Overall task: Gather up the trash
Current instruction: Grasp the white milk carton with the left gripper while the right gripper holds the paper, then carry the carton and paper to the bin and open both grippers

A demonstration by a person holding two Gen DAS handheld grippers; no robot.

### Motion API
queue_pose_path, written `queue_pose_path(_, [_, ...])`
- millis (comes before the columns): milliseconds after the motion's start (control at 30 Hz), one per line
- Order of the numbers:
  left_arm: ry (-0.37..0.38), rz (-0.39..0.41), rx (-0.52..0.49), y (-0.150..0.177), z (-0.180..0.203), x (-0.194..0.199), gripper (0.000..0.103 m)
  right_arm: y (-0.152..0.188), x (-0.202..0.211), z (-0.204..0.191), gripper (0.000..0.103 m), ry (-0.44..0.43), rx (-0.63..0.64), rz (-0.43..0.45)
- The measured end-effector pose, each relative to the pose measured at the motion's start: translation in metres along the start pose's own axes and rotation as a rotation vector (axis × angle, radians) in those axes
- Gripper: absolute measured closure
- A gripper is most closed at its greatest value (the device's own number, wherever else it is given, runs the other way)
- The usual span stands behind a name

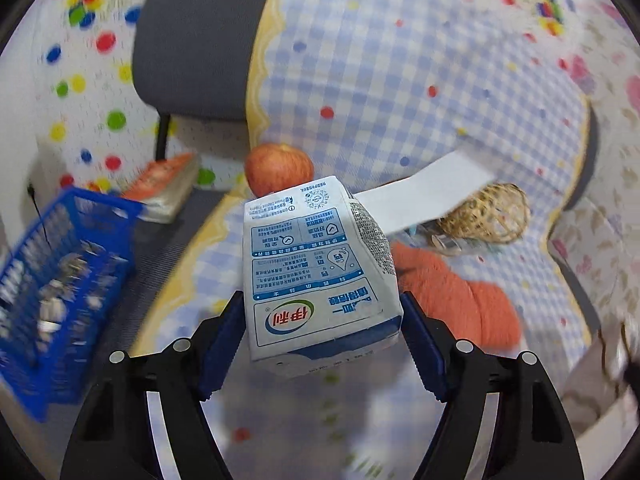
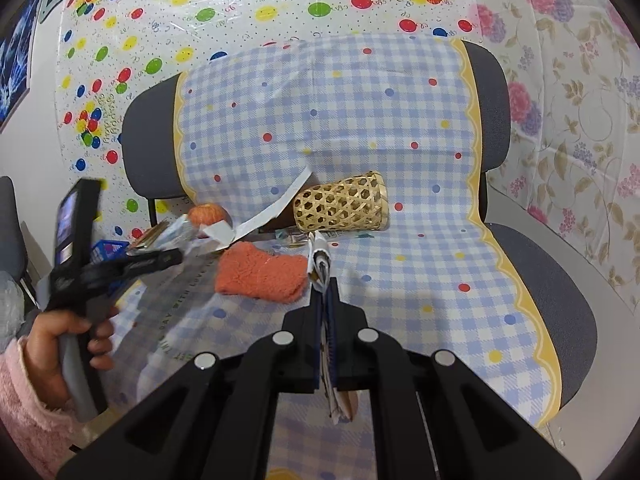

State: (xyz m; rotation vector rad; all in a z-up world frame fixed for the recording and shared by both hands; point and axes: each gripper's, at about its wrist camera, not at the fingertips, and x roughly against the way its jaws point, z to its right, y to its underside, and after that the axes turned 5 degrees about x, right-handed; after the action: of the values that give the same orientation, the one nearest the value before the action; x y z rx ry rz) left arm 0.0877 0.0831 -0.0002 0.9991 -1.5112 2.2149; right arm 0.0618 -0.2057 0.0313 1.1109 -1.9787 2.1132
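Item: milk carton (image 1: 320, 276), clamped in the left tool (image 1: 324, 340) above the chair's checked cloth (image 1: 400, 80), presumably bound for the blue basket (image 1: 60, 264). Right tool (image 2: 326, 300): jaws together on a paper scrap (image 2: 320, 256).

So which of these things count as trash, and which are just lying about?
Trash job:
- blue-and-white milk carton, between the left gripper pads
- flat crumpled wrapper, pinched by the right gripper
- blue plastic basket

Lying about:
- red apple
- orange fuzzy cloth
- woven bamboo cup
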Motion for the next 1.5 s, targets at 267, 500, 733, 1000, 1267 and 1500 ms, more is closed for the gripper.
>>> queue_pose_path(267, [0.076, 0.031, -0.088, 0.033, -0.015, 0.063, 0.028, 0.002, 0.017, -0.009, 0.099, -0.046, -0.036, 0.009])
queue_pose_path(500, [0.158, 0.026, -0.221, 0.061, 0.022, 0.091, 0.028, 0.007, 0.032, -0.014, 0.099, -0.059, -0.047, 0.017])
queue_pose_path(733, [0.247, 0.017, -0.332, 0.085, 0.068, 0.111, 0.028, 0.023, 0.058, 0.001, 0.099, -0.034, -0.081, 0.018])
queue_pose_path(1000, [0.394, -0.02, -0.498, 0.128, 0.129, 0.124, 0.028, 0.061, 0.1, 0.034, 0.099, 0.07, -0.137, 0.003])
queue_pose_path(1267, [0.554, -0.104, -0.653, 0.175, 0.184, 0.131, 0.028, 0.107, 0.147, 0.066, 0.099, 0.216, -0.217, -0.026])
queue_pose_path(1500, [0.648, -0.166, -0.766, 0.212, 0.222, 0.133, 0.028, 0.149, 0.179, 0.095, 0.099, 0.339, -0.311, -0.074])
